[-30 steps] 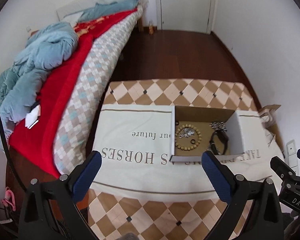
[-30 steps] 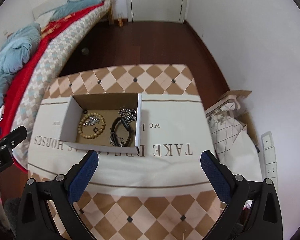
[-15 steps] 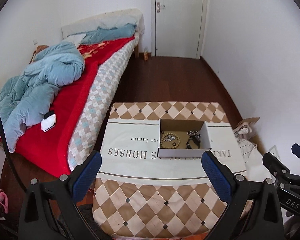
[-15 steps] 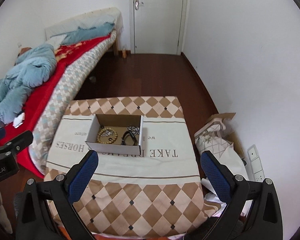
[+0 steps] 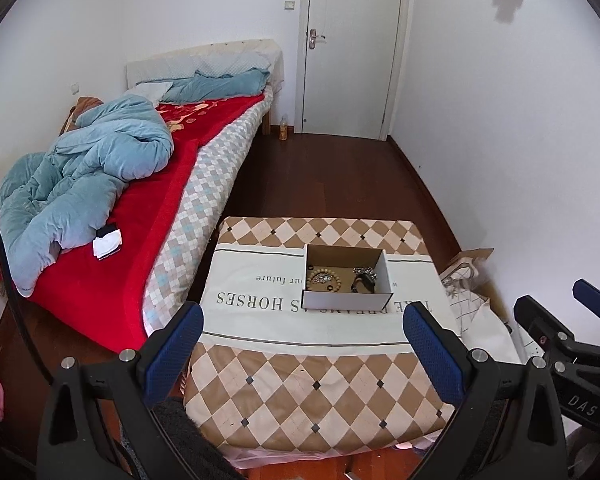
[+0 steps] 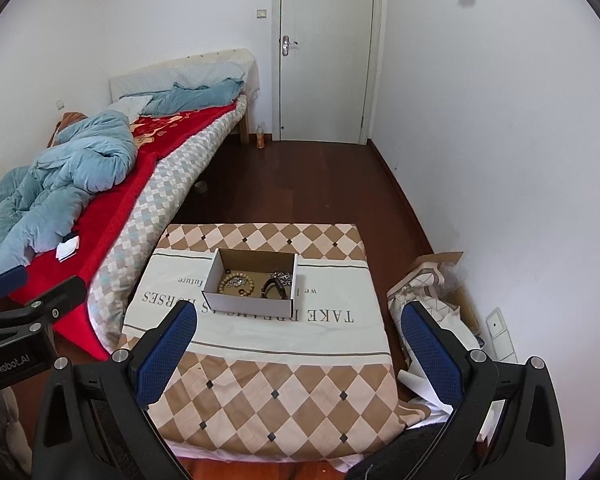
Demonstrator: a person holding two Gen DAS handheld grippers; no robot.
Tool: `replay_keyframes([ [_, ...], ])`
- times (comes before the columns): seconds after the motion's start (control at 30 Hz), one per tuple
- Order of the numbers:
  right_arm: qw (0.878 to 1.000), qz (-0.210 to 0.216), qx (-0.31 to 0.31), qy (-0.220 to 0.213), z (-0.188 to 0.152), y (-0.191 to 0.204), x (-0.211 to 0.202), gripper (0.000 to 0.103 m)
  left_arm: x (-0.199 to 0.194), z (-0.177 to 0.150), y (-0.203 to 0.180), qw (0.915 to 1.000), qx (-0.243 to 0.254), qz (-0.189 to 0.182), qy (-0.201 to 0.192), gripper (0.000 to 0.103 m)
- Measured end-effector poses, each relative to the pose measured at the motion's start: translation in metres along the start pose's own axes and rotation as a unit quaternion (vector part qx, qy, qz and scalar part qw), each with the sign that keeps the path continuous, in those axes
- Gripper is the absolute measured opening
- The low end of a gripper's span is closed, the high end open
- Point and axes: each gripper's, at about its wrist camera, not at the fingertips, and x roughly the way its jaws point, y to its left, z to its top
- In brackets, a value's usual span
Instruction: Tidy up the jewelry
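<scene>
Both grippers, left (image 5: pixel 303 354) and right (image 6: pixel 300 350), gape above the "TAKE… HORSES" cloth (image 6: pixel 256 330) bearing the jewelry box (image 6: pixel 249 302)

Bright even daylight, sharp, fisheye-warped edges

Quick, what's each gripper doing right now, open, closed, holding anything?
Left gripper: open, holding nothing.
Right gripper: open, holding nothing.

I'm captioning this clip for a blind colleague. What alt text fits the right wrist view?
An open cardboard box holding a wooden bead bracelet, a black band and silver chain pieces sits on a cloth-covered table. The open right claw frames it, empty; a bed lies left.
</scene>
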Motion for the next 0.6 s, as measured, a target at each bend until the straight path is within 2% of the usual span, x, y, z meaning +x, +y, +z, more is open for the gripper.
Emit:
replay_keyframes([
  [0.27,1.000,0.003,0.001,-0.003,0.003,-0.005,-0.012,0.103,-0.011,0.004,-0.004,0.9999,0.001,-0.003,-0.012,0.102],
  [0.6,1.000,-0.008,0.001,0.010,0.024,-0.005,0.029,0.103,0.027,0.025,-0.008,0.9998,0.007,0.016,0.005,0.102],
])
